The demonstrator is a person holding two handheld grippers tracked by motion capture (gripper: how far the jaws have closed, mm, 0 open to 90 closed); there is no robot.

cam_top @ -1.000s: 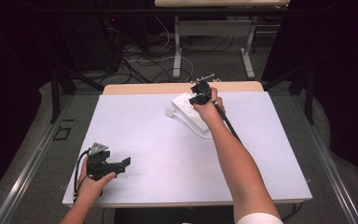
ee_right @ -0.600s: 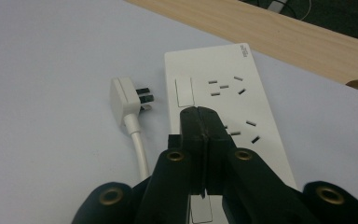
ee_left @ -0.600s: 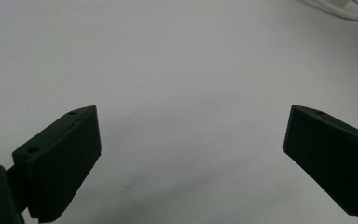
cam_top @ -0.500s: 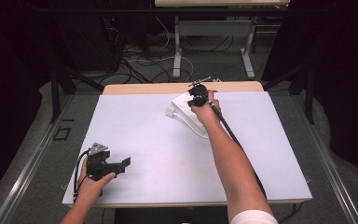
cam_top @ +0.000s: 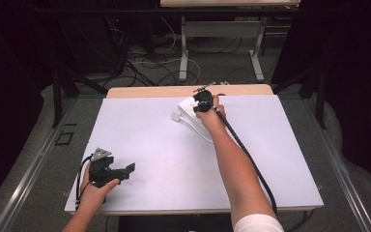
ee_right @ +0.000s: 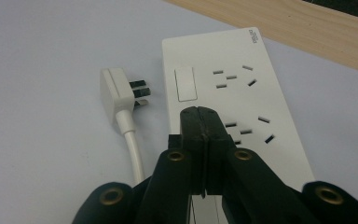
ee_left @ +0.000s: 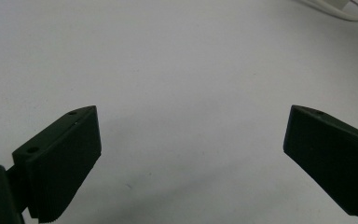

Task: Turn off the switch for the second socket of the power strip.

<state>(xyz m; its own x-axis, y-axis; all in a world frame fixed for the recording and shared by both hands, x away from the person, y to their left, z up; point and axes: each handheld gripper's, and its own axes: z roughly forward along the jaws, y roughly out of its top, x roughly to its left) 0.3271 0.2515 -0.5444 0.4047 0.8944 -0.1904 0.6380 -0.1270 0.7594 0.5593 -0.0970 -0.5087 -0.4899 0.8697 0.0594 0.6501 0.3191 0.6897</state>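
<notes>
Power strip, white, lies at far centre of white table, switch beside sockets. Own plug rests just left of strip, prongs toward it, not touching. Right gripper over strip, jaws pressed together, nothing between. Left gripper near-left on table, jaws wide apart, empty.

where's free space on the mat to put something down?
The white mat is bare between the left gripper at its near left and the power strip at its far middle. The right side, beyond the right forearm, is bare too. It is crowded at the far edge: the strip, its plug and the shut right gripper.
</notes>
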